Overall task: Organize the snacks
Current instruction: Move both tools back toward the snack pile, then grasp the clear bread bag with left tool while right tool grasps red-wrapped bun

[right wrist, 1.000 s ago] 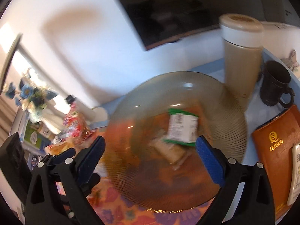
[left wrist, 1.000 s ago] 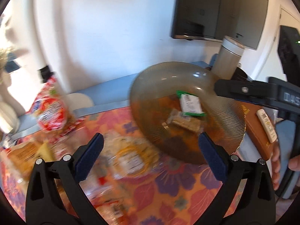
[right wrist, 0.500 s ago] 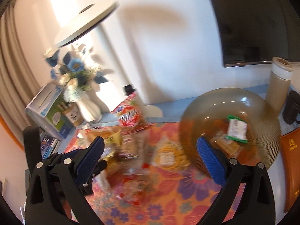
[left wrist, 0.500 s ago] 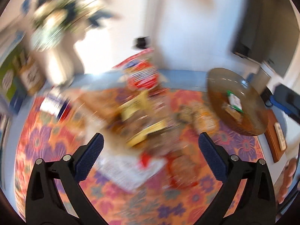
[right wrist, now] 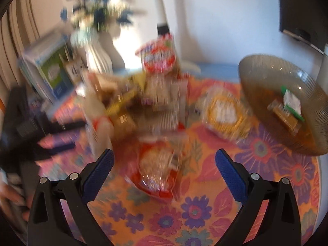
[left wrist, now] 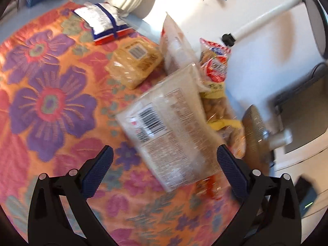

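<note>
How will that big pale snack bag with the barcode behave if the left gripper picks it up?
The bag looks like thin crinkly film, so it will probably flex and sag rather than stay flat. It seems light for its size. The glossy film may slip between the left gripper's open jaws, and its contents could crush.

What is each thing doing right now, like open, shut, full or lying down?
Left gripper: open, empty.
Right gripper: open, empty.
Ribbed brown glass bowl: holds two small snack packets.
Pale barcode snack bag: lying label-up, sealed.
Red-edged clear snack packet: lying on the flowered cloth.
</note>
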Tool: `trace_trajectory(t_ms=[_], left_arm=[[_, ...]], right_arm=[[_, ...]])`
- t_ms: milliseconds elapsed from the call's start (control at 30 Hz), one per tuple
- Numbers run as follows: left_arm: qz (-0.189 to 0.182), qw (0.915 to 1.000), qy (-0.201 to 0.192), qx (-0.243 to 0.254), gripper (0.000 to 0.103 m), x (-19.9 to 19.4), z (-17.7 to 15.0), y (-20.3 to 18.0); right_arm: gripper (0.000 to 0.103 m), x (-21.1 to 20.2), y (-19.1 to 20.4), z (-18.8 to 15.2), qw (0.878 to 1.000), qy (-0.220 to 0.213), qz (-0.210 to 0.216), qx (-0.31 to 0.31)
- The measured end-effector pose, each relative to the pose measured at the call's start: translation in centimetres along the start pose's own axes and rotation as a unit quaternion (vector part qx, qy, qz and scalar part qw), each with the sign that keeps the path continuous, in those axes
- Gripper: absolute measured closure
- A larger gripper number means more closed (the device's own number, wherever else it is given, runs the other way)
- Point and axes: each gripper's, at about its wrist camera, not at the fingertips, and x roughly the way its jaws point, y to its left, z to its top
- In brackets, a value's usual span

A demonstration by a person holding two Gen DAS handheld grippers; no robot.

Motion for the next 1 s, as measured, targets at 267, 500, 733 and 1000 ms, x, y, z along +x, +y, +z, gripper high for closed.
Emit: trace_trajectory(t_ms=[267, 500, 733, 1000], left_arm=[[-0.004, 0.9999, -0.012, 0.002, 0.003, 3.8, 0.5, -0.6], [-0.012, 0.9934, -0.088, 0.073, 0.003, 3.8, -1.6, -0.9], [-0.012, 0.9933, -0.089, 0.073, 0.003, 3.8, -1.9, -0.7], [-0.017, 0.9935, -0.09, 0.068, 0.003, 3.8, -2.0, -0.8]], right_arm=[[0.005, 4.6, 1.6, -1.4, 0.998, 0.05, -0.024, -0.034], [0.005, 4.9, 2.0, -1.5, 0.997, 0.05, -0.037, -0.041], [0.005, 4.7, 1.6, -1.6, 0.997, 0.048, -0.037, -0.039], [0.005, 4.7, 1.5, -1.6, 0.997, 0.049, -0.038, -0.04]])
